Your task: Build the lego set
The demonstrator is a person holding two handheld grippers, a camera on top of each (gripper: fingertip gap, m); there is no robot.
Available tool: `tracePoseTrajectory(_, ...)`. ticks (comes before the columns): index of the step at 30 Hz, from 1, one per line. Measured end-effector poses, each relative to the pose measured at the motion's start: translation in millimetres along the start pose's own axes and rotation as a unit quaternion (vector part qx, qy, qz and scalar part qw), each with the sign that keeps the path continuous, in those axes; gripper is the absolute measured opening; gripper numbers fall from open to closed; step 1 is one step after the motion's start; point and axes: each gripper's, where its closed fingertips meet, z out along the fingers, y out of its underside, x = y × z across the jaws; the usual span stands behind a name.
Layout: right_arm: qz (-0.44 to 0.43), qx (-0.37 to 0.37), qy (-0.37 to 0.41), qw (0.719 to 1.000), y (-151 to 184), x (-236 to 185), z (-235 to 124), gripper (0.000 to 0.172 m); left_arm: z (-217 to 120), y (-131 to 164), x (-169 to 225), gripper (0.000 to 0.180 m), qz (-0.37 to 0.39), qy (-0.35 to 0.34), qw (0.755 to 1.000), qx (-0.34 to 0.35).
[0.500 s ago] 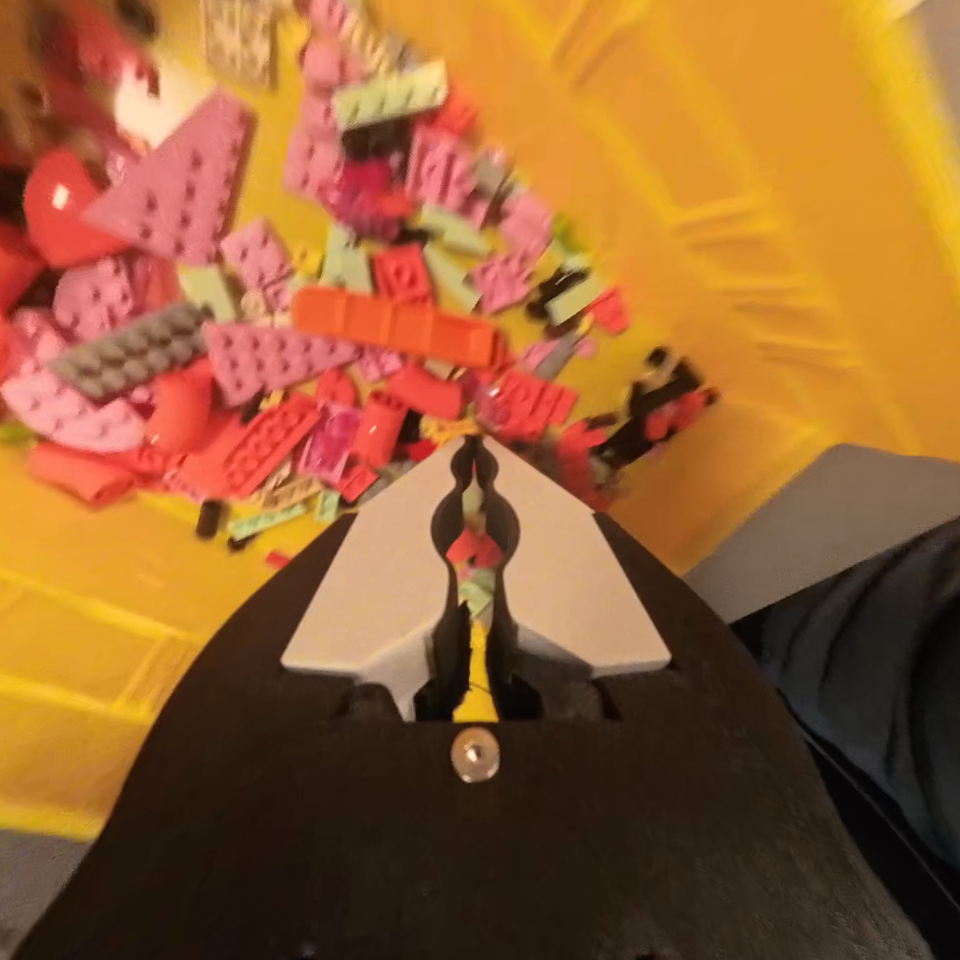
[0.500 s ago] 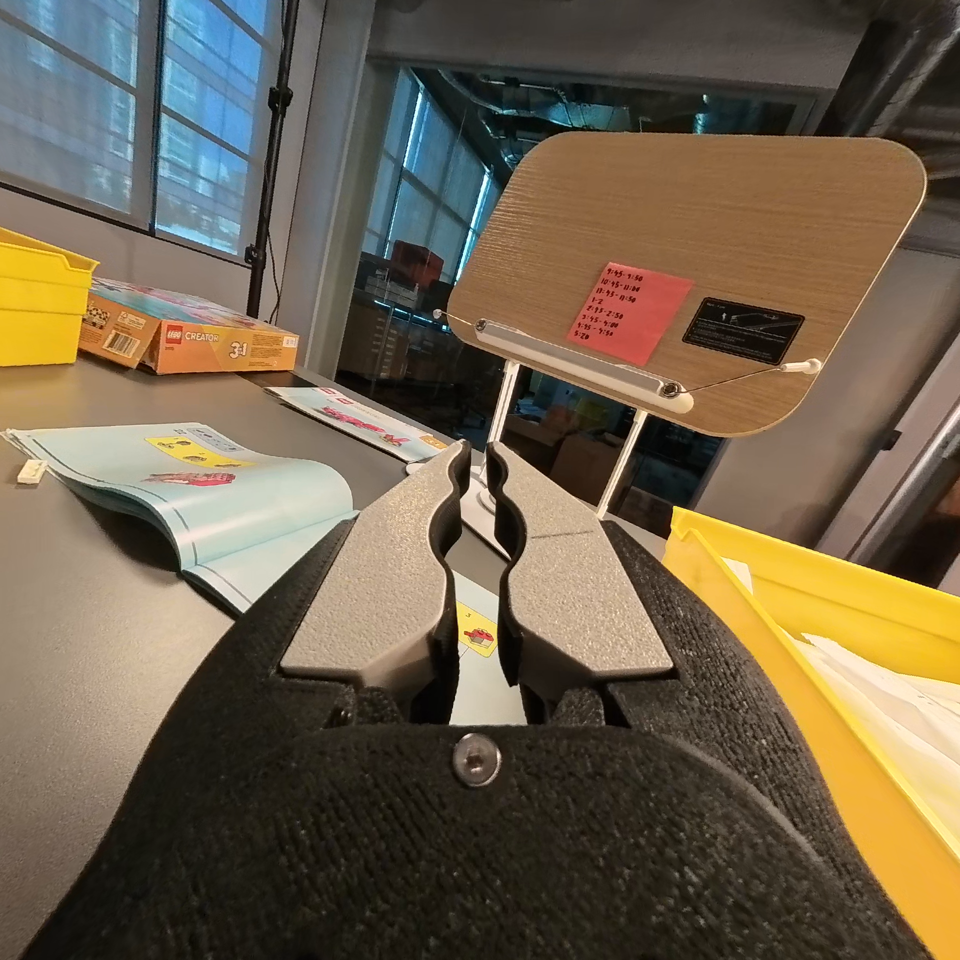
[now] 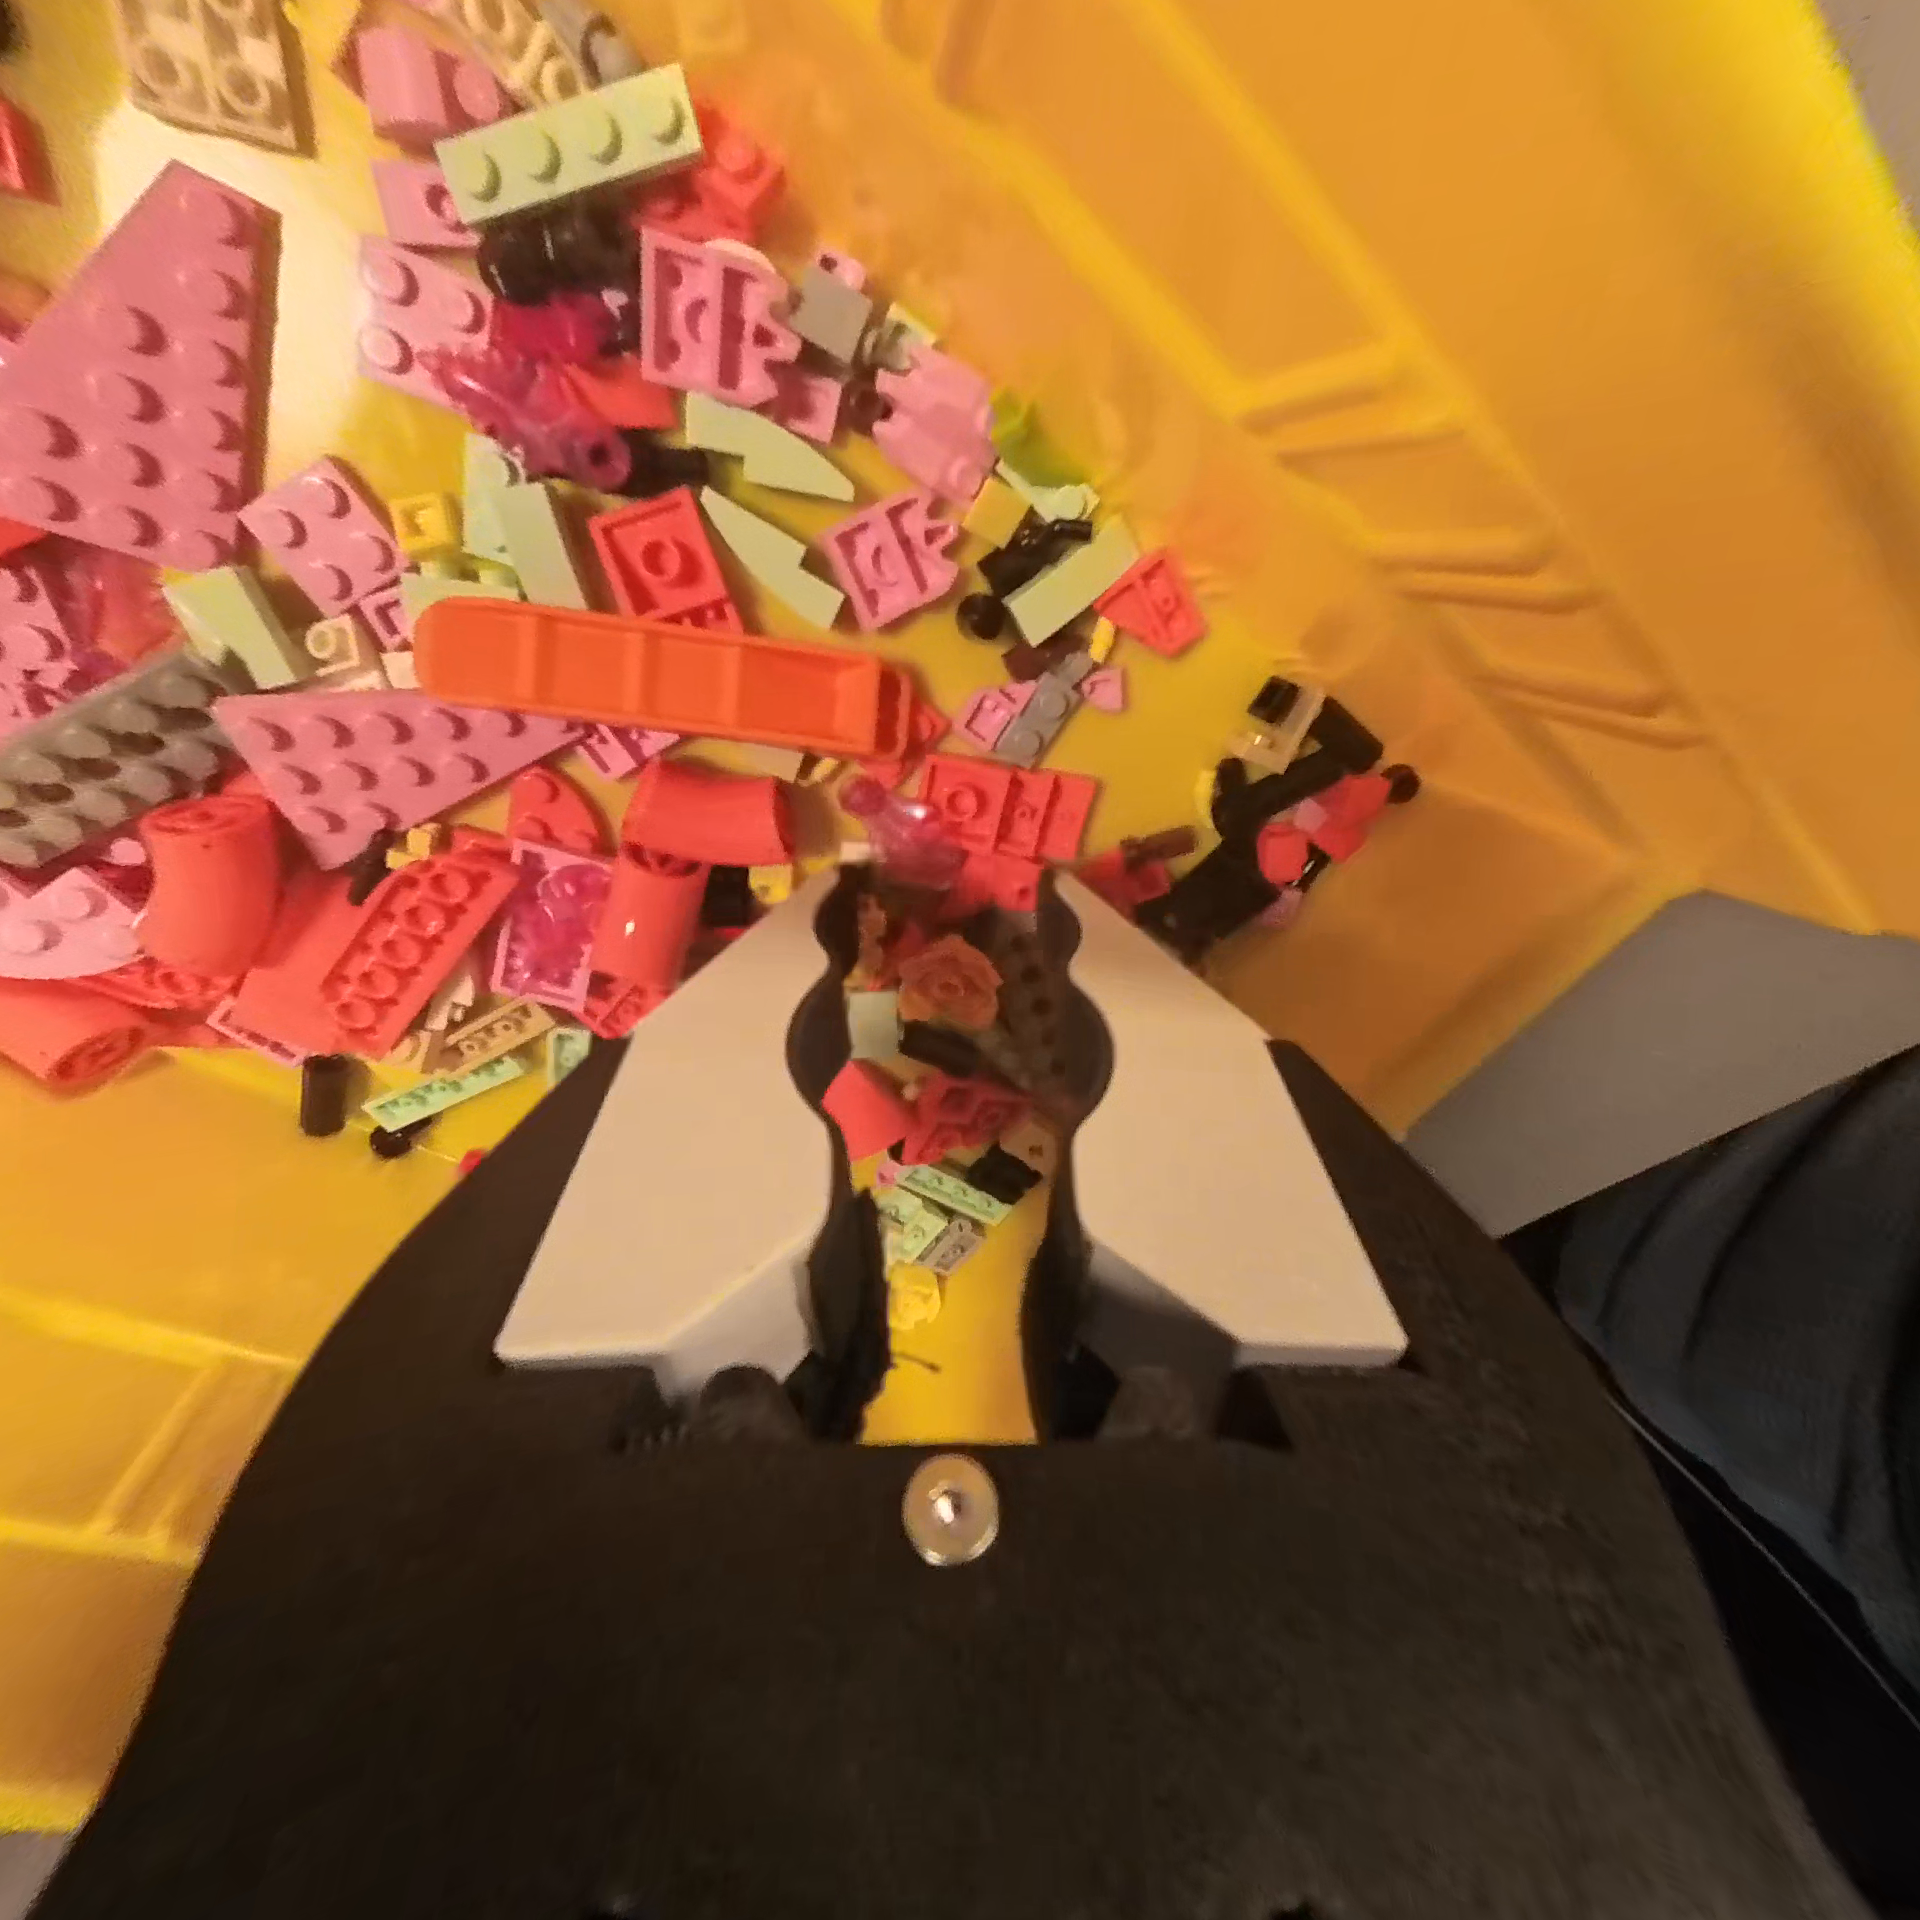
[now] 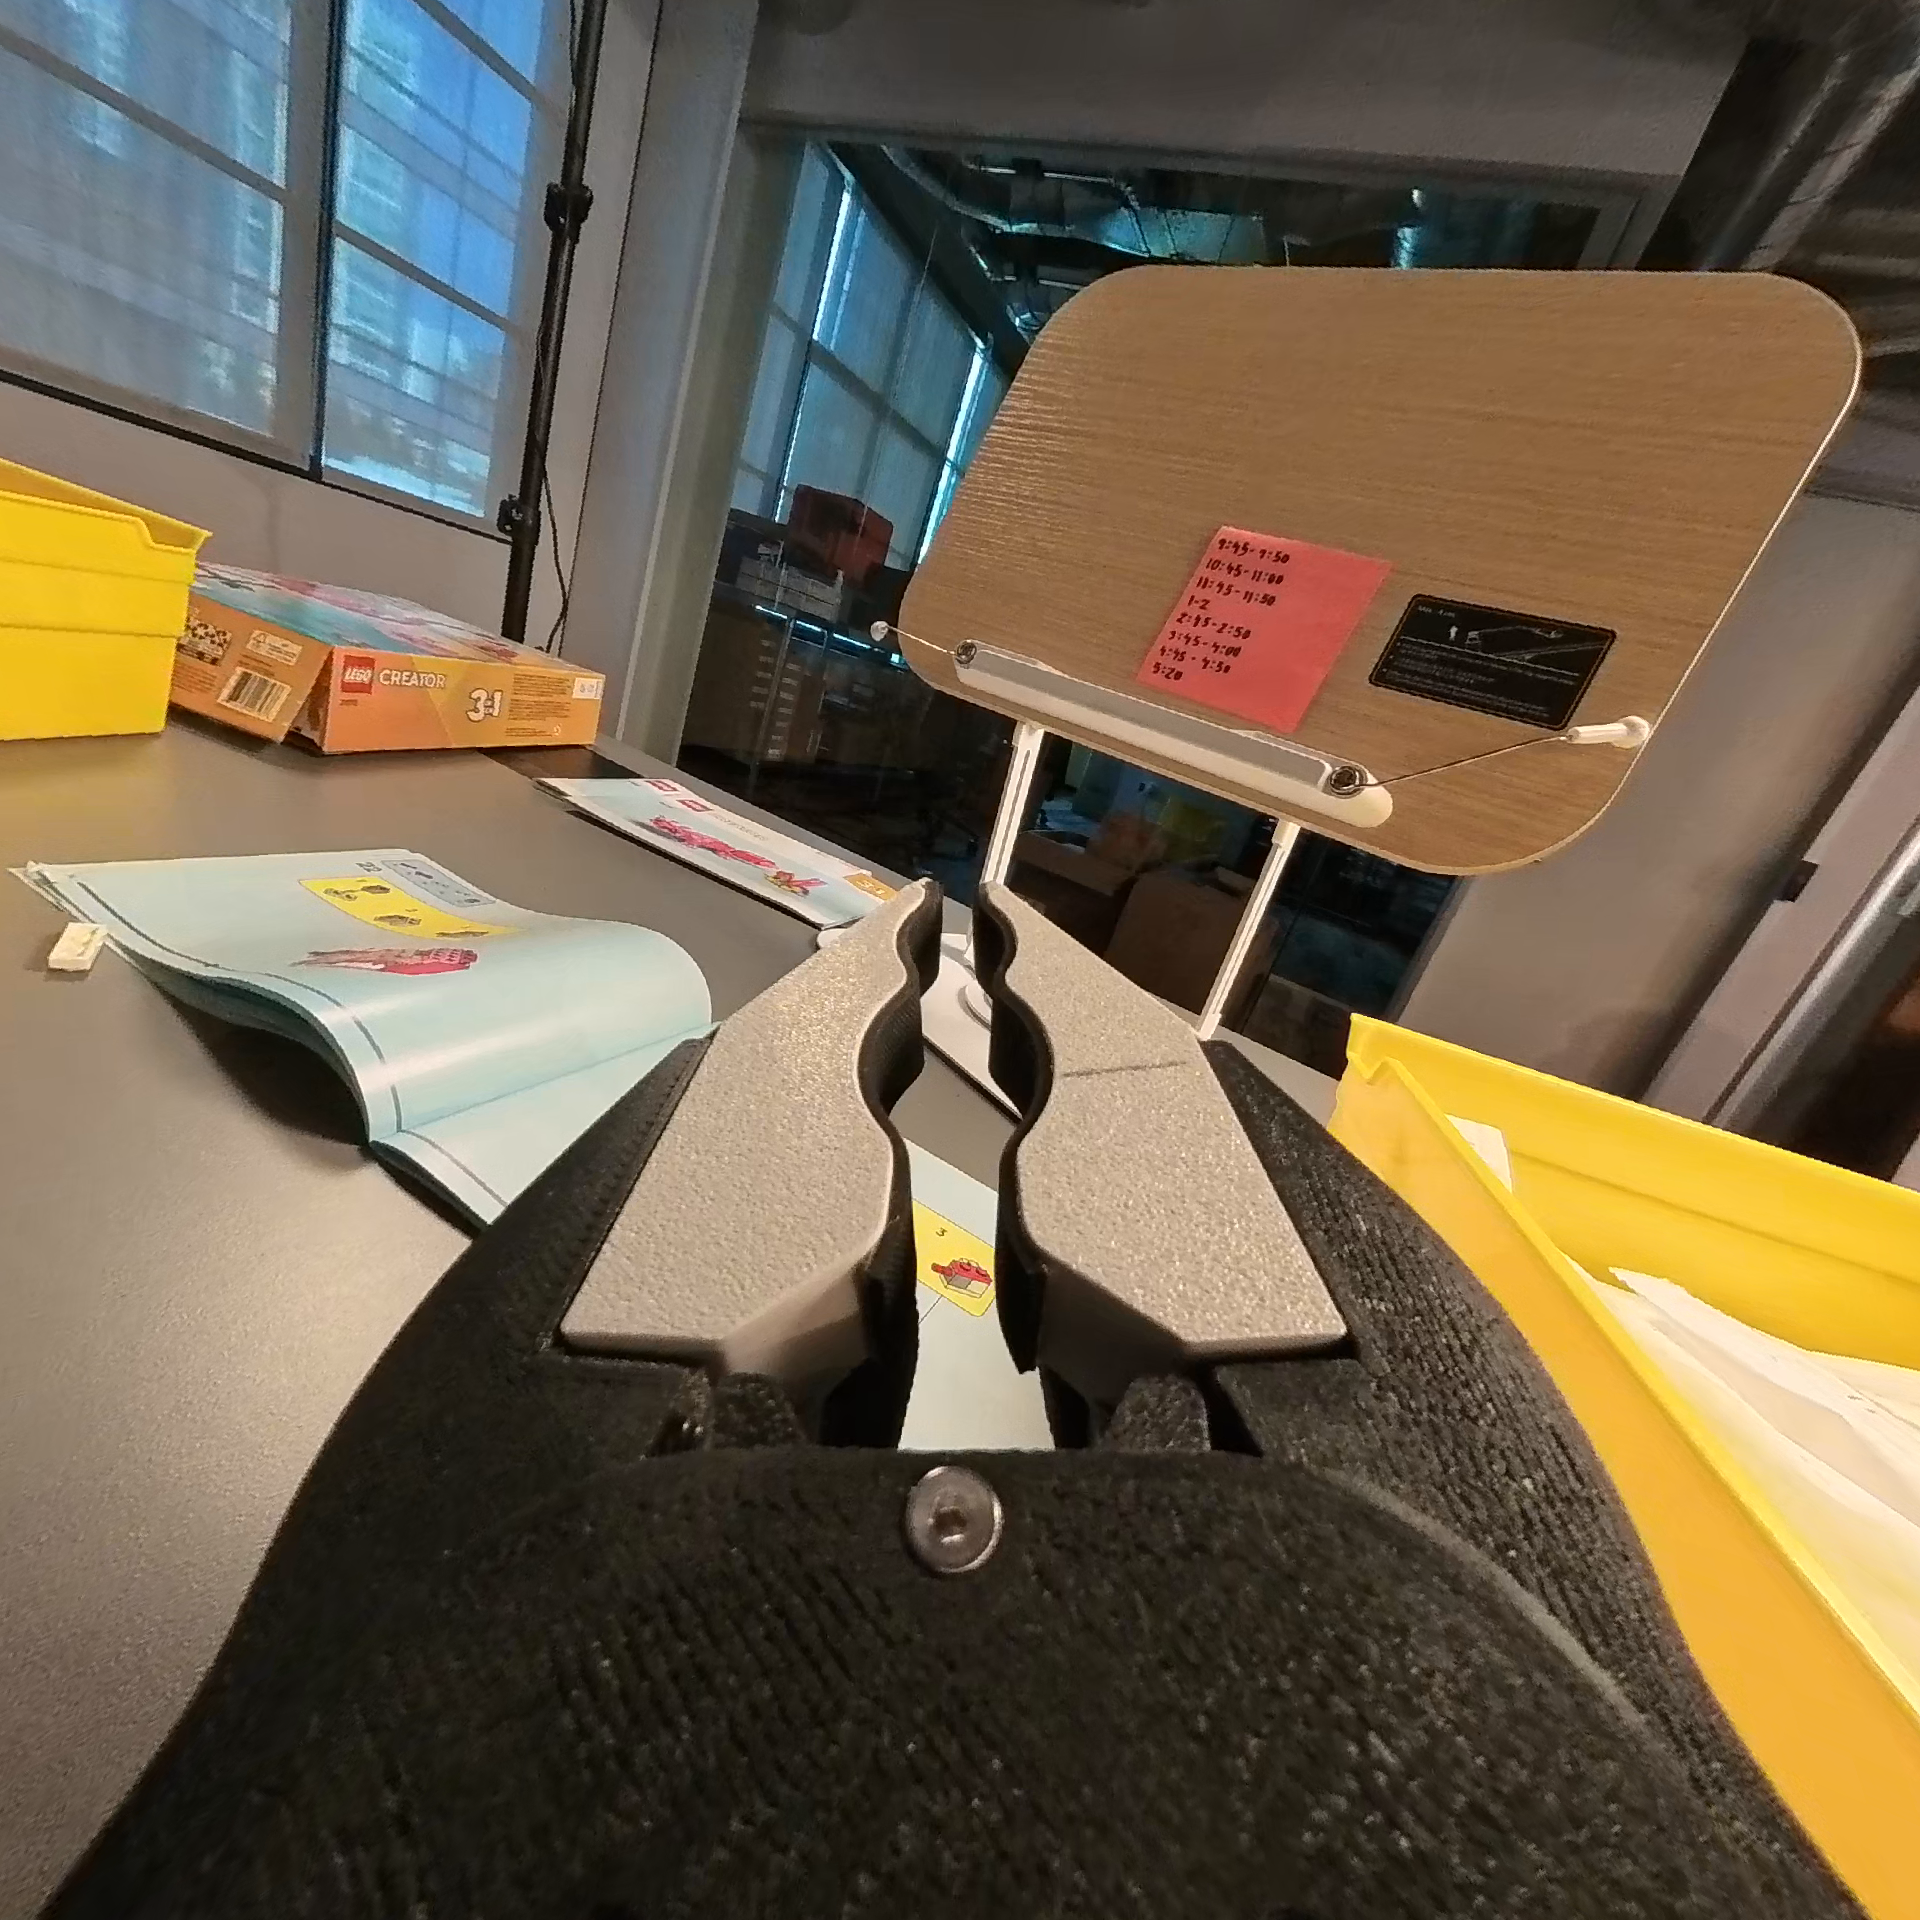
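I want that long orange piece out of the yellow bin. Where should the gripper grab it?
Probably from above, across the narrow width at the middle of the long orange piece. It lies flat on top of the brick pile, its long sides exposed, so the open left gripper could straddle it.

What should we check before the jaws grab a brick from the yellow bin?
1. Left gripper jaws apart: ok.
2. Nothing held in them: ok; the bricks seen between the jaws lie loose in the yellow bin.
3. One single brick lined up between the tips: not ok; a clear pink piece and red bricks crowd there.
4. Sharp view: not ok, blurred.
5. Right gripper out of the way: ok; it sits over the grey table and open booklet, jaws nearly together, nothing between them.
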Motion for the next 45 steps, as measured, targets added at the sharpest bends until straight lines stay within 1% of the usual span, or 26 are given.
tracePoseTrajectory(2, 0.0, 0.0, -0.001, 1.0, 0.0, -0.2, 0.1, 0.003, 0.3, 4.0, 0.7, 0.023, 0.0, 0.003, 1.0, -0.009)
tracePoseTrajectory(3, 0.001, 0.0, -0.001, 1.0, 0.0, -0.2, 0.1, 0.003, 0.8, 6.9, 0.2, 0.012, 0.001, 0.002, 1.0, -0.016)
tracePoseTrajectory(5, 0.002, 0.001, -0.002, 1.0, -0.2, -0.5, 0.1, 0.003, 1.3, 13.8, -2.1, 0.004, 0.0, -0.003, 0.999, -0.032)
tracePoseTrajectory(7, 0.002, 0.001, -0.003, 1.0, -0.2, -0.9, 0.2, 0.003, -0.4, 17.9, -10.3, 0.001, -0.012, -0.022, 0.999, -0.038)
tracePoseTrajectory(9, 0.002, 0.001, -0.004, 1.0, -0.3, -1.3, 0.3, 0.003, -4.8, 20.4, -17.7, 0.001, -0.032, -0.033, 0.998, -0.039)
tracePoseTrajectory(11, 0.002, 0.001, -0.004, 1.0, -0.3, -1.4, 0.3, 0.003, -11.8, 16.4, -30.9, 0.003, -0.049, -0.057, 0.997, -0.019)
tracePoseTrajectory(14, 0.002, 0.001, -0.004, 1.0, -0.3, -1.3, 0.4, 0.003, -24.5, 2.5, -48.5, 0.018, -0.073, -0.082, 0.993, 0.036)
tracePoseTrajectory(16, 0.002, 0.001, -0.004, 1.0, -0.3, -1.4, 0.4, 0.003, -30.8, -3.8, -57.5, 0.029, -0.087, -0.09, 0.99, 0.061)
tracePoseTrajectory(17, 0.002, 0.001, -0.005, 1.0, -0.3, -1.4, 0.3, 0.003, -32.6, -5.1, -61.2, 0.029, -0.092, -0.092, 0.989, 0.067)
tracePoseTrajectory(22, 0.003, 0.002, -0.005, 1.0, -0.4, -1.2, 0.3, 0.003, -24.3, 3.6, -61.6, 0.029, -0.11, -0.054, 0.992, 0.036)
tracePoseTrajectory(25, 0.003, 0.002, -0.005, 1.0, -0.4, -1.3, 0.3, 0.003, -19.8, 9.7, -66.6, 0.029, -0.113, -0.063, 0.991, 0.021)
tracePoseTrajectory(27, 0.002, 0.002, -0.006, 1.0, -0.4, -1.5, 0.4, 0.003, -16.3, 13.7, -64.3, 0.028, -0.113, -0.056, 0.992, 0.01)
tracePoseTrajectory(31, 0.002, 0.002, -0.007, 1.0, -0.4, -2.1, 0.6, 0.003, -11.7, 10.8, -42.1, 0.028, -0.106, -0.004, 0.994, 0.012)
tracePoseTrajectory(33, 0.001, 0.002, -0.008, 1.0, -0.4, -2.5, 0.7, 0.003, -12.1, 5.1, -25.8, 0.028, -0.095, 0.034, 0.995, 0.02)
tracePoseTrajectory(34, 0.0, 0.002, -0.008, 1.0, -0.4, -2.8, 0.6, 0.003, -14.5, 1.0, -22.4, 0.027, -0.09, 0.04, 0.995, 0.027)
tracePoseTrajectory(35, 0.0, 0.002, -0.009, 1.0, -0.5, -3.2, 0.7, 0.003, -18.7, -4.3, -24.1, 0.02, -0.084, 0.031, 0.995, 0.04)
tracePoseTrajectory(37, 0.0, 0.002, -0.01, 1.0, -0.5, -3.5, 0.8, 0.003, -32.9, -18.6, -40.0, 0.007, -0.07, -0.019, 0.994, 0.078)
tracePoseTrajectory(40, 0.0, 0.002, -0.01, 1.0, -0.5, -3.4, 0.9, 0.003, -58.4, -35.9, -75.7, 0.004, -0.065, -0.113, 0.985, 0.116)
tracePoseTrajectory(42, 0.0, 0.001, -0.011, 1.0, -0.4, -3.4, 1.0, 0.003, -67.0, -42.0, -93.4, 0.004, -0.075, -0.141, 0.981, 0.111)
tracePoseTrajectory(45, -0.001, 0.001, -0.012, 1.0, -0.4, -4.0, 1.0, 0.003, -66.5, -48.5, -114.3, 0.002, -0.101, -0.147, 0.98, 0.091)
